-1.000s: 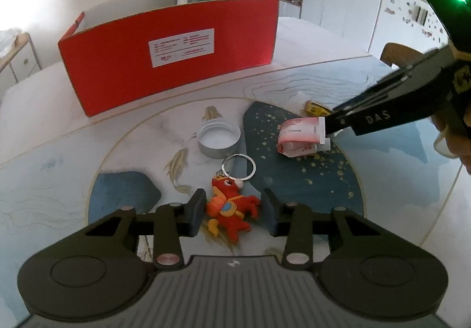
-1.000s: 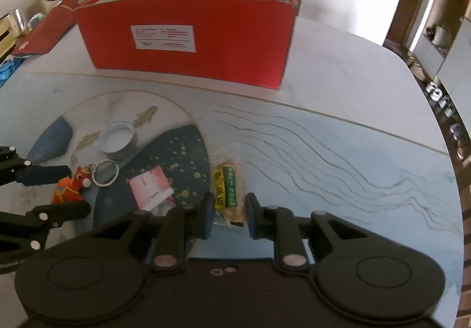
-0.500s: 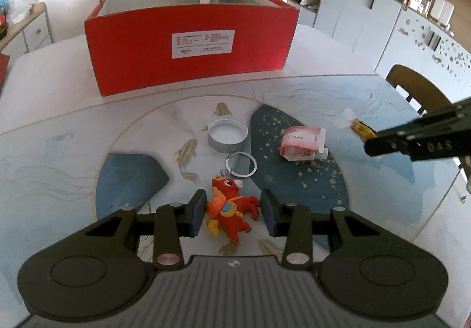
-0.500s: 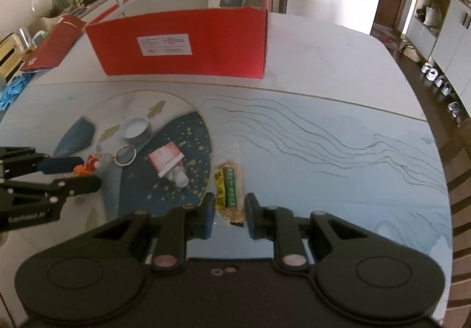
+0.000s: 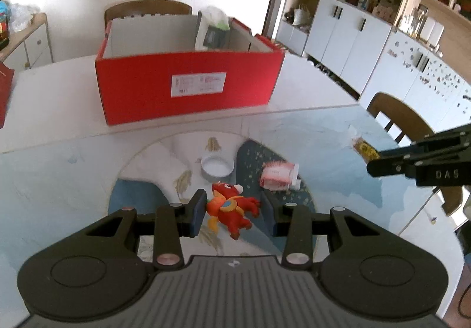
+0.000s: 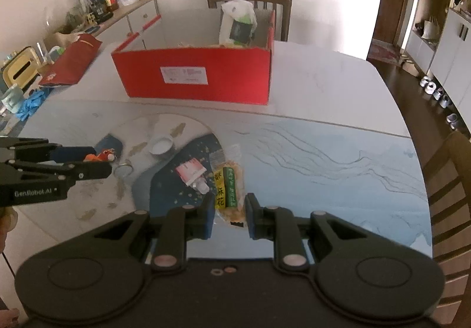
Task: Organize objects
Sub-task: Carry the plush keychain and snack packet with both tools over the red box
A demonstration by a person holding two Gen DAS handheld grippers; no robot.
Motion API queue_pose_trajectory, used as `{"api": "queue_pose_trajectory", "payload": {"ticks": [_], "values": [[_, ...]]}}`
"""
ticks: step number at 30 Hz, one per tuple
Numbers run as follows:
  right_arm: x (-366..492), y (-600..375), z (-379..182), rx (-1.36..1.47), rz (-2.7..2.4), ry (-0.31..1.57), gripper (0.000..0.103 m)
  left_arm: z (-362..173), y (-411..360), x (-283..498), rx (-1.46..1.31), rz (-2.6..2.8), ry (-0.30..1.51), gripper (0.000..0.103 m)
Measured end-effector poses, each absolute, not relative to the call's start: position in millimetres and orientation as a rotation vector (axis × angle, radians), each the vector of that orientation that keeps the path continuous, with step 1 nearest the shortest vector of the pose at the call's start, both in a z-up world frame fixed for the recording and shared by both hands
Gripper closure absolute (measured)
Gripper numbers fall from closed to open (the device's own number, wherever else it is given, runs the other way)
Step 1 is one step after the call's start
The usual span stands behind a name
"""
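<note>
My left gripper (image 5: pixel 232 211) holds a red toy horse keychain (image 5: pixel 232 207) between its pads, lifted above the table; the toy (image 6: pixel 101 156) also shows in the right wrist view with its key ring (image 6: pixel 123 170) hanging. My right gripper (image 6: pixel 228 216) is shut on the end of a snack packet (image 6: pixel 228 188) with green and yellow labels, also visible at the right in the left wrist view (image 5: pixel 363 148). The red cardboard box (image 5: pixel 188 86) stands open at the far side of the table (image 6: pixel 194 75).
A round metal lid (image 5: pixel 217 166) and a pink-and-white tube (image 5: pixel 278 176) lie on the patterned table. A white bag (image 6: pixel 238 25) stands inside the box. Wooden chairs (image 5: pixel 403 119) stand at the right and behind the box. A red folder (image 6: pixel 72 63) lies at the left.
Both grippers have risen and pulled back from the table. The horse keychain has come up with the left gripper and turned sideways. The right gripper has carried the snack packet up.
</note>
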State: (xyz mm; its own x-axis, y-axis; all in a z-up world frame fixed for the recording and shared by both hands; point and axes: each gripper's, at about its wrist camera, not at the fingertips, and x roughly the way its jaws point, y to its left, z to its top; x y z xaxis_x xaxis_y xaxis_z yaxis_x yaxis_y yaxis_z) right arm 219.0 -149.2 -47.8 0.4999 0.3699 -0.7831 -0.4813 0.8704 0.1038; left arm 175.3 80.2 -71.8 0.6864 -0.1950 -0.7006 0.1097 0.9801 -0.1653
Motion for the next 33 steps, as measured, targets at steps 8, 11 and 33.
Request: {"api": "queue_pose_trajectory", "payload": {"ticks": [8,11,33], "values": [[218,-140,-26,-0.115,0.548,0.899,0.083,-42,90,179,-0.117,-0.182,0.749,0.064],[219,-134,-18,-0.126,0.557,0.883,0.083,-30,93,183,-0.117,-0.187,0.731,0.064],[283,-88,37,-0.138,0.558,0.757,0.083,52,120,263,0.002,-0.217,0.592,0.064]]}}
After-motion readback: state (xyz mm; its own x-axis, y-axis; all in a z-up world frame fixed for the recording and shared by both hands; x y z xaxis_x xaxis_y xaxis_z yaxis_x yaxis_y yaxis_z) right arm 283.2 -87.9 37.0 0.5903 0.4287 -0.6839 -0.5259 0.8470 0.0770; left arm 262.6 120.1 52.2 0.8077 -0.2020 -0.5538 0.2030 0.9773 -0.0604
